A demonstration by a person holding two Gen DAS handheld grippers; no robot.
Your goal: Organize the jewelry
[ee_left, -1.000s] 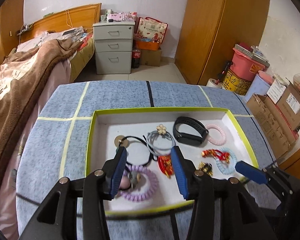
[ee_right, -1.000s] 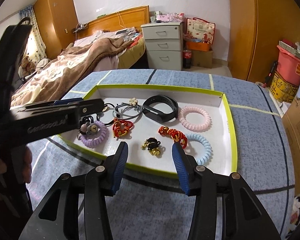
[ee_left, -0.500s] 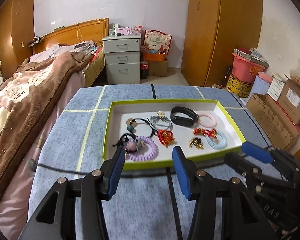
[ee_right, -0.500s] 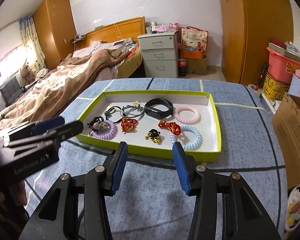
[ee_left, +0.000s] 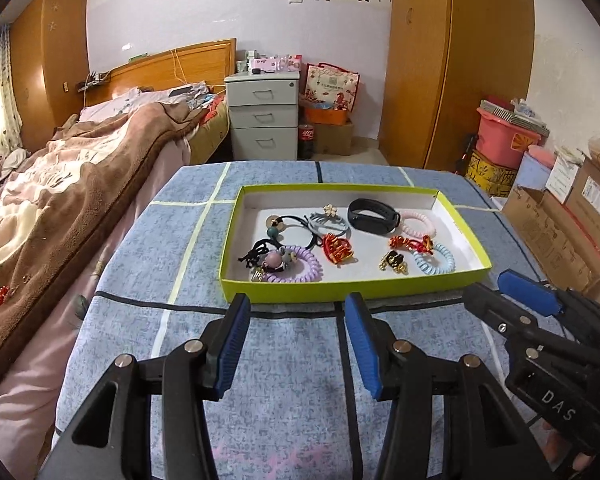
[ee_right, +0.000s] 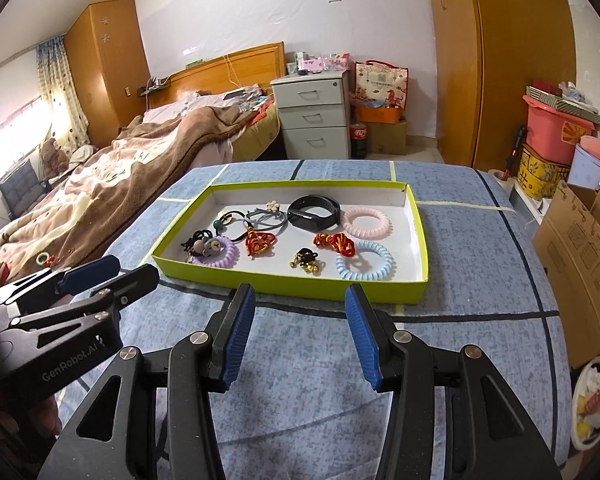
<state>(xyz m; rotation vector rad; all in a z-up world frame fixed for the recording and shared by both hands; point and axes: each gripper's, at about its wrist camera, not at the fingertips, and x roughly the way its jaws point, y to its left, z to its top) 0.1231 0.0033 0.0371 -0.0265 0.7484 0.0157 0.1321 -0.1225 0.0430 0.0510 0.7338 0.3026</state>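
Lime-green cardboard forms the shallow tray (ee_left: 352, 290) that sits on the blue-patterned worktop (ee_left: 284, 360), and the jewelry lies loose on its white floor: a purple coil band (ee_left: 300, 270) at the near left, a red knot charm (ee_left: 337, 249) mid-tray, small gold bells (ee_left: 394, 262), a light blue coil band (ee_left: 436, 260) at the near right, and a black wristband (ee_left: 374, 214) with a pink coil band (ee_left: 418, 222) toward the far side. Both tongs hang over the worktop on the near side of the tray, clear of its wall. The left tongs (ee_left: 296, 344) stand wide open with nothing between the blue pads, and the right tongs (ee_right: 300, 332) are spread just as wide and equally empty. From the left wrist view the right tongs (ee_left: 528, 300) show at the lower right edge, with fingertips of the holding hand (ee_left: 560, 446) visible beneath. The right wrist view instead shows the left tongs (ee_right: 88, 272) at the lower left, plus a teddy bear (ee_right: 54, 152) beside the bed (ee_right: 140, 168) by the curtained window.
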